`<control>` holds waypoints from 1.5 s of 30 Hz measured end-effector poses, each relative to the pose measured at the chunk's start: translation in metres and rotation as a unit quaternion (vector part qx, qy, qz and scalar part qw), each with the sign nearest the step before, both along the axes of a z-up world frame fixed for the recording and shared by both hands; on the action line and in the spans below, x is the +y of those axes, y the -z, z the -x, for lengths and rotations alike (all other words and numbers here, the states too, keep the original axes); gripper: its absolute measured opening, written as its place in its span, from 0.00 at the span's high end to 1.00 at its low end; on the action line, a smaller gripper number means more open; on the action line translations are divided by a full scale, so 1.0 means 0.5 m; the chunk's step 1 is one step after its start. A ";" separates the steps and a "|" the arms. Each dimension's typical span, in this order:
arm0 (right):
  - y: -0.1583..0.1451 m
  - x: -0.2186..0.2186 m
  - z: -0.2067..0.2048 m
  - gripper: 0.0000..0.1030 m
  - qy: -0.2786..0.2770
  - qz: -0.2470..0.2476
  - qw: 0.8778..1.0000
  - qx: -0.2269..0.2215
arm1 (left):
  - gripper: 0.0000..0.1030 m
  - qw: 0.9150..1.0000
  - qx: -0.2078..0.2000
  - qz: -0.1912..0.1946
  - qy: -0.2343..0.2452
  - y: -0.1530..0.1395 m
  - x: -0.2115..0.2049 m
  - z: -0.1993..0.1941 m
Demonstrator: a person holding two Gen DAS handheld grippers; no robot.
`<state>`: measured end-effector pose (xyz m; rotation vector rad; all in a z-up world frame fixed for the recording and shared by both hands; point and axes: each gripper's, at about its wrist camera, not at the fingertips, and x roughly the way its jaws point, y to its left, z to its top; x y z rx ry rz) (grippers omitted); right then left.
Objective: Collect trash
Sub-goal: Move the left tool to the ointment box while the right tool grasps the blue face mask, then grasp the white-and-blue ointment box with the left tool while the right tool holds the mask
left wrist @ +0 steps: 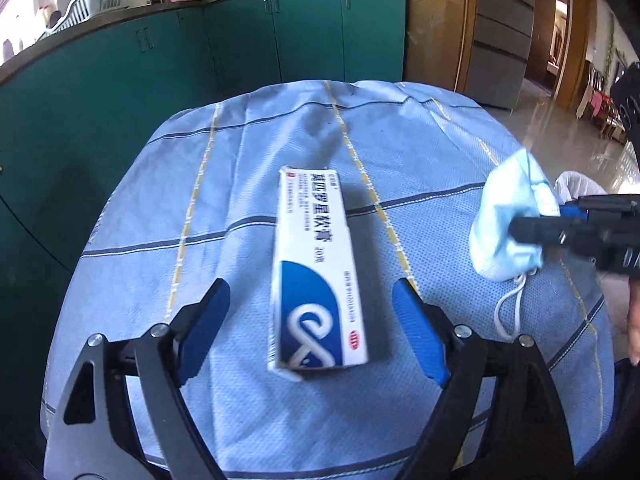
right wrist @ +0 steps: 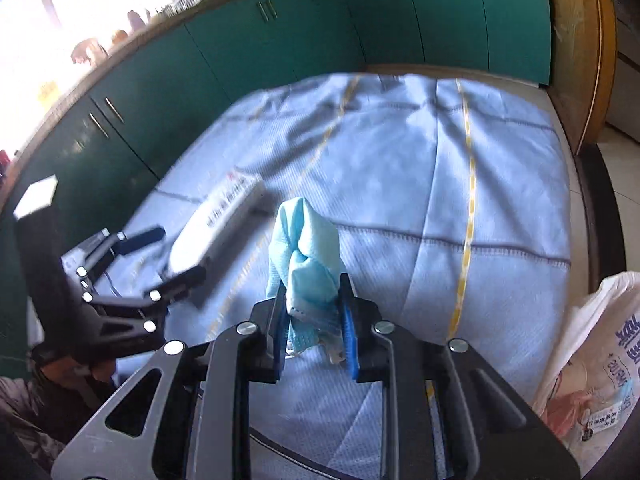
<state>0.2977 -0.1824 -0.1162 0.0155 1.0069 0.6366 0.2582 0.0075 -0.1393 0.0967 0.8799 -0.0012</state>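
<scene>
A long white and blue medicine box (left wrist: 312, 268) lies on the light blue tablecloth (left wrist: 248, 184), between the wide-apart fingers of my left gripper (left wrist: 312, 292). Neither blue pad touches the box. In the right wrist view the same box (right wrist: 224, 216) lies to the left, with my left gripper (right wrist: 160, 256) around its near end. My right gripper (right wrist: 312, 300) is shut on a crumpled light blue face mask (right wrist: 308, 264) that stands up between its pads. In the left wrist view the mask (left wrist: 508, 224) hangs at the right in my right gripper (left wrist: 532, 220), its white ear loop (left wrist: 512, 312) trailing on the cloth.
A white plastic bag (right wrist: 592, 360) with printing hangs at the table's right edge. Green cabinets (left wrist: 248, 44) run along the far side, with pans and a dish rack on the counter. A person's hand (left wrist: 634, 320) shows at the right edge.
</scene>
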 end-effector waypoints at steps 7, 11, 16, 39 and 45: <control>-0.017 -0.019 0.007 0.42 0.062 0.036 0.997 -0.043 | 0.40 0.999 0.007 -0.030 0.006 0.014 -0.022 -0.003; -0.034 -0.046 -0.009 0.38 0.112 0.056 0.989 -0.082 | 0.40 0.999 0.001 -0.033 -0.005 0.010 -0.015 0.004; -0.050 -0.031 0.023 0.34 0.150 0.149 0.962 -0.170 | 0.40 0.999 -0.010 -0.034 -0.021 0.001 -0.002 0.006; 0.025 0.082 0.037 0.62 0.063 0.201 0.964 -0.160 | 0.32 0.999 -0.013 -0.031 -0.022 -0.004 -0.004 0.019; 0.008 0.049 0.032 0.75 0.080 0.162 0.972 -0.147 | 0.29 0.999 -0.016 -0.029 -0.022 -0.009 -0.004 0.024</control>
